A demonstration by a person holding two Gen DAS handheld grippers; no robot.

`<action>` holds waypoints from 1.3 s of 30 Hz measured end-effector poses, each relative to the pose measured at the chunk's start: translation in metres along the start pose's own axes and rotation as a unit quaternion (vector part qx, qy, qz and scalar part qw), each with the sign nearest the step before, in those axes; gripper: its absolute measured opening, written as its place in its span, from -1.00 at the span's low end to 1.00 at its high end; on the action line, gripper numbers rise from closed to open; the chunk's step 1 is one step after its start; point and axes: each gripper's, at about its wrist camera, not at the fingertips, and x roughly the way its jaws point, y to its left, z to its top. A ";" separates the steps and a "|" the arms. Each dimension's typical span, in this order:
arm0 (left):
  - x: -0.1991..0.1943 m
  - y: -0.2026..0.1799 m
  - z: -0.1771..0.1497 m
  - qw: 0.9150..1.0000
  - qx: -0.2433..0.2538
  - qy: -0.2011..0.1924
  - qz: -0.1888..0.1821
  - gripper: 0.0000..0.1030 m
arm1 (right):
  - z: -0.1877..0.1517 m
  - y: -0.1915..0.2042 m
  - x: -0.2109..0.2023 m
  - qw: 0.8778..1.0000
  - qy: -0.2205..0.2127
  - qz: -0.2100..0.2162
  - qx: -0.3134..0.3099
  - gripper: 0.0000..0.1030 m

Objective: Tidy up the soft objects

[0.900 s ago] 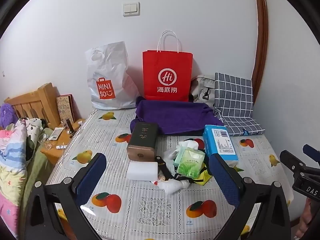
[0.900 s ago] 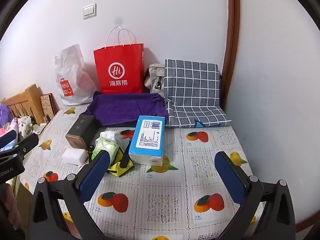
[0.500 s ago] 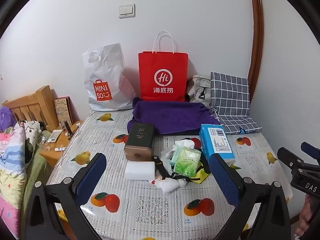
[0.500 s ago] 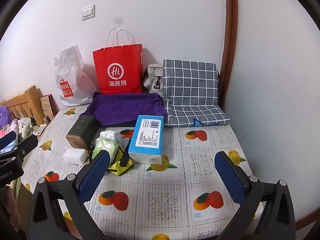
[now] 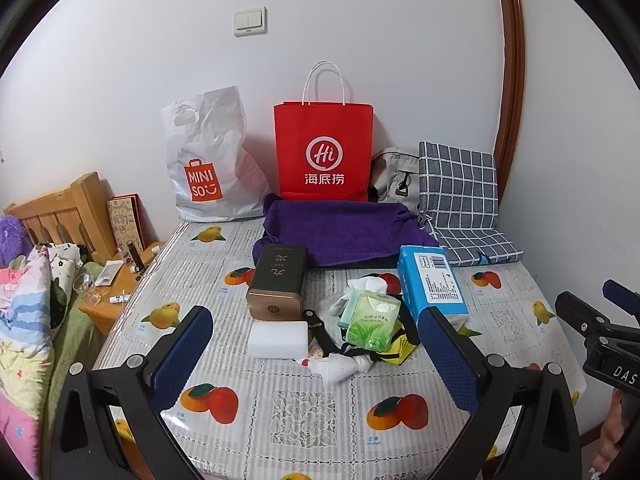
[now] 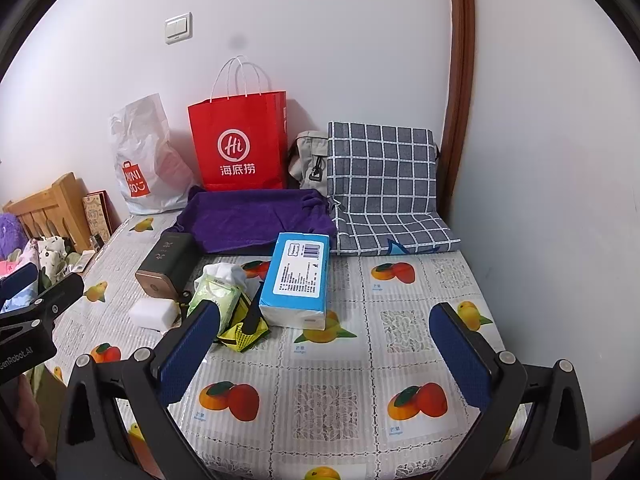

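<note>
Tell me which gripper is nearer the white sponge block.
Left. The left gripper hovers open just short of the white sponge block, which lies between its jaws' line. The right gripper hangs further right, nearer the blue tissue pack.

Bags – three (image 5: pixel 323 152); tissue packs – two (image 5: pixel 432 286); purple towel (image 5: pixel 344 232), sponge (image 5: pixel 278 339) – one each.

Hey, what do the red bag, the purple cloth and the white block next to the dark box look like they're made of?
Red bag: likely matte paper, with crisp flat folds and thin cord handles. Purple cloth: fuzzy towel-like fabric, soft rumpled edges. White block: probably foam or sponge, plain matte with rounded corners; can't be sure.
</note>
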 end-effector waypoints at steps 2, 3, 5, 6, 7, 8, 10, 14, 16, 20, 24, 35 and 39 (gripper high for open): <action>0.001 0.000 0.001 1.000 0.000 0.000 0.002 1.00 | 0.000 0.001 0.000 1.000 0.000 0.000 -0.001 0.99; 0.000 0.000 0.001 1.000 0.000 0.000 0.002 1.00 | 0.000 0.001 0.000 1.000 -0.001 0.000 -0.001 0.99; 0.000 0.001 -0.001 1.000 0.000 -0.001 0.001 1.00 | -0.001 0.003 -0.001 1.000 -0.001 0.000 -0.002 0.99; 0.000 0.001 -0.001 1.000 0.000 -0.001 0.001 1.00 | -0.001 0.003 -0.001 1.000 -0.001 0.000 -0.002 0.99; 0.000 0.001 -0.002 1.000 0.000 0.000 0.001 1.00 | -0.001 0.004 -0.001 1.000 -0.002 0.000 -0.003 0.99; 0.000 0.001 -0.002 1.000 0.001 -0.001 0.001 1.00 | -0.001 0.004 -0.001 1.000 -0.002 0.000 -0.003 0.99; 0.000 0.001 -0.001 1.000 0.001 -0.001 0.002 1.00 | -0.001 0.004 -0.001 1.000 -0.002 0.001 -0.004 0.99; 0.000 0.001 -0.002 1.000 0.000 0.000 0.001 1.00 | -0.002 0.004 -0.002 1.000 -0.003 0.003 -0.003 0.99; 0.000 0.001 -0.002 1.000 0.001 -0.001 0.001 1.00 | -0.002 0.004 -0.002 1.000 -0.003 0.003 -0.002 0.99; 0.000 0.002 -0.001 1.000 0.001 0.000 0.002 1.00 | -0.001 0.004 -0.002 1.000 -0.004 0.003 -0.002 0.99; 0.000 0.001 -0.001 1.000 0.000 -0.001 0.002 1.00 | -0.001 0.007 -0.004 1.000 -0.006 0.004 -0.002 0.99; 0.001 0.006 0.000 1.000 -0.001 0.002 0.004 1.00 | 0.001 0.006 -0.007 1.000 -0.008 0.011 0.002 0.99; 0.001 0.006 0.000 1.000 -0.001 0.001 0.004 1.00 | 0.000 0.007 -0.006 1.000 -0.007 0.018 0.001 0.99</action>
